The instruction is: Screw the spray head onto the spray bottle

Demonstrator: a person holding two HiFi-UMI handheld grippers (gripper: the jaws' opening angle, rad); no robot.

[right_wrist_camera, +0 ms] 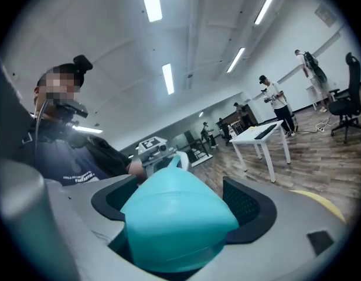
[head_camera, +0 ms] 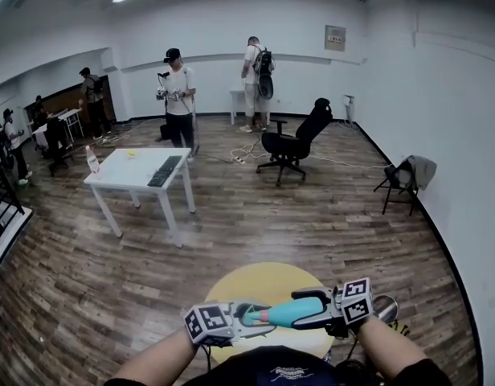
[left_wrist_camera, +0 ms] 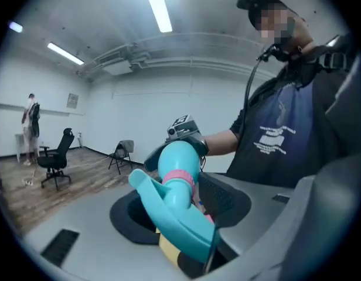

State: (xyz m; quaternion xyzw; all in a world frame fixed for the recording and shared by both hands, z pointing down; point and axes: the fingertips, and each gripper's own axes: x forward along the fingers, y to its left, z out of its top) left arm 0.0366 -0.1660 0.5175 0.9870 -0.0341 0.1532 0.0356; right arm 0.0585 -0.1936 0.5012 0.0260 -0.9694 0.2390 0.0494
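A teal spray bottle [head_camera: 296, 312] lies level in the air between my two grippers, above the round yellow table [head_camera: 263, 280]. My right gripper [head_camera: 326, 315] is shut on the bottle's base end, which fills its jaws in the right gripper view [right_wrist_camera: 174, 221]. The teal spray head [left_wrist_camera: 176, 218] sits on the bottle neck behind a pink collar [left_wrist_camera: 180, 178]. My left gripper [head_camera: 238, 320] is closed on that head, its trigger lying between the black pads [left_wrist_camera: 227, 199]. In the head view the spray head [head_camera: 254, 315] is partly hidden by the gripper.
A white table [head_camera: 119, 179] with a keyboard stands to the far left. A black office chair [head_camera: 292, 143] and a folding chair [head_camera: 404, 179] stand on the wooden floor to the right. Several people stand along the back wall, and cables lie on the floor.
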